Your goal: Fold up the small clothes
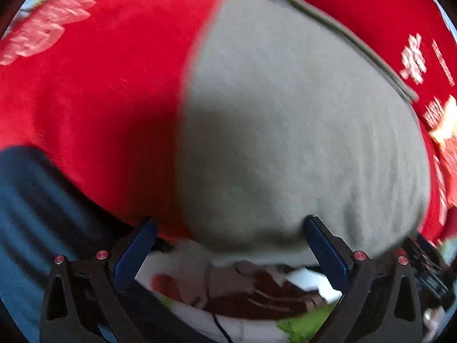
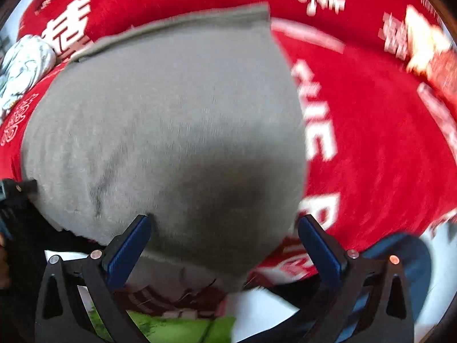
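A grey knitted garment [image 1: 285, 128] lies flat on a red cloth [image 1: 100, 85] printed with white characters. It also fills the middle of the right wrist view [image 2: 171, 120]. My left gripper [image 1: 231, 231] is open, its blue-padded fingers [image 1: 137, 251] spread wide at the garment's near left corner. My right gripper [image 2: 224, 228] is open too, its fingers [image 2: 128, 245] spread over the garment's near right edge. Neither holds anything. Both views are motion-blurred.
A pale patterned garment [image 2: 22, 68] lies bunched at the far left of the right wrist view. The red cloth [image 2: 385, 128] hangs over the near table edge. Below the edge are a green and white surface [image 2: 177, 328] and the person's blue trousers [image 1: 25, 214].
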